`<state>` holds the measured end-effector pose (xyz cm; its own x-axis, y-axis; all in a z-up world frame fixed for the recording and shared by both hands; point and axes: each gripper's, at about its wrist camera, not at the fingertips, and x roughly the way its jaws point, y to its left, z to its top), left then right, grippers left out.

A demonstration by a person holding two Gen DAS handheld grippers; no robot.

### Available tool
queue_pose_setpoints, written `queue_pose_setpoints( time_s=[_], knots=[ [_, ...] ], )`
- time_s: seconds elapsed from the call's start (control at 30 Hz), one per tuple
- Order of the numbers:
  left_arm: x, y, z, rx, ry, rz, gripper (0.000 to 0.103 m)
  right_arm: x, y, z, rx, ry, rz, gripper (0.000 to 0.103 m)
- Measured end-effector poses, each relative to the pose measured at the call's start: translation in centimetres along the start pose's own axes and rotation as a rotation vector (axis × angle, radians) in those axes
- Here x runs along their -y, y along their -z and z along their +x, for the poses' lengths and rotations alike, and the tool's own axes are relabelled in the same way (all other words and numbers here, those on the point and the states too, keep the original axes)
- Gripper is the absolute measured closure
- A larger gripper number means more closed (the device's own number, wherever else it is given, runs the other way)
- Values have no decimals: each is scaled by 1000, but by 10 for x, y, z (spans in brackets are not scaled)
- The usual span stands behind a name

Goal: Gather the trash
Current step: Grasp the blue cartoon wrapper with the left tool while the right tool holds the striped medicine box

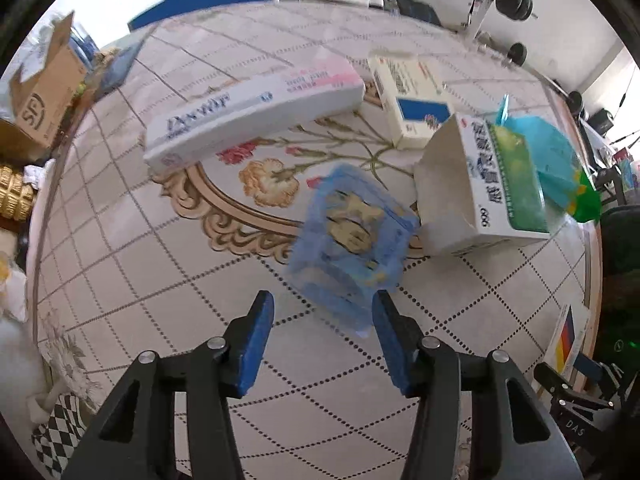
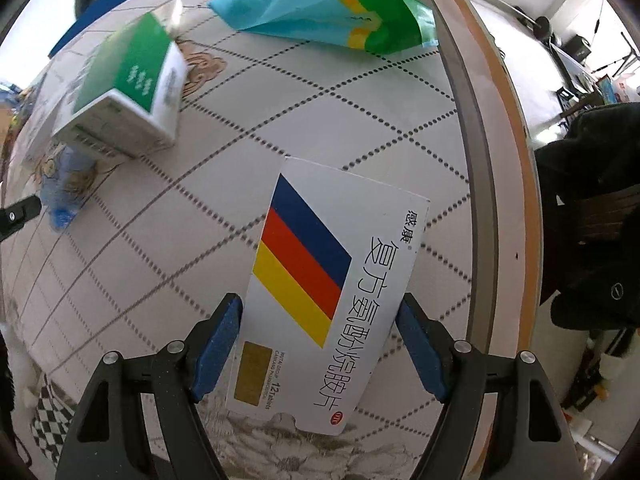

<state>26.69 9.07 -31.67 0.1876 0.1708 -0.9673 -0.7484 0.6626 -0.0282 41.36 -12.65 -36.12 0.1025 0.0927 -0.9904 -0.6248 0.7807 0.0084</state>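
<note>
In the left wrist view my left gripper is open, its blue pads just short of a crumpled blue plastic packet on the table. Beyond it lie a long white box, a cream box with a blue patch, a green and white carton and a teal and green bag. In the right wrist view my right gripper is open, one pad on each side of a flat white medicine box with blue, red and yellow stripes. I cannot tell whether the pads touch it.
The round table has a patterned cloth and a wooden rim at the right. The carton, bag and packet also show in the right wrist view. A cardboard box stands off the table's left edge. A dark garment hangs at the right.
</note>
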Motion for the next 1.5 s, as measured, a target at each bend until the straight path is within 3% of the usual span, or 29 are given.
queue_pose_setpoints(
  time_s=[0.1, 0.17, 0.27, 0.37, 0.5, 0.57, 0.7, 0.77, 0.93, 1.27, 1.5],
  knots=[
    [1, -4, 0, -1, 3, 26, 51, 6, -3, -2, 3, -11, 28, 23],
    [7, -24, 13, -15, 18, 56, 50, 12, -14, -3, 10, -10, 50, 23],
    [13, -46, 39, -83, 37, 108, 42, 18, -32, -3, 6, -14, 86, 23],
    [22, -57, 62, -139, 42, 157, 42, 18, -46, -1, 6, -12, 84, 23],
    [25, -68, 69, -127, 55, 156, 44, 9, -60, 0, 1, -8, 65, 23],
    [26, -70, 68, -115, 85, 149, 70, 8, -64, 4, -7, -9, 59, 23],
    [27, -67, 62, -95, 91, 160, 92, 7, -58, 10, -25, -16, 62, 23],
    [24, -61, 54, -84, 100, 152, 98, 8, -57, 14, -26, -17, 62, 23],
    [17, -43, 36, -35, 105, 135, 102, 3, -41, 9, -19, -27, 52, 23],
    [-21, 12, -9, 39, 117, 5, 102, 3, -7, -9, 15, -59, 6, 23],
    [-70, 11, 24, -58, 388, -410, 99, 16, -10, -2, 13, -90, 71, 23]
  ],
)
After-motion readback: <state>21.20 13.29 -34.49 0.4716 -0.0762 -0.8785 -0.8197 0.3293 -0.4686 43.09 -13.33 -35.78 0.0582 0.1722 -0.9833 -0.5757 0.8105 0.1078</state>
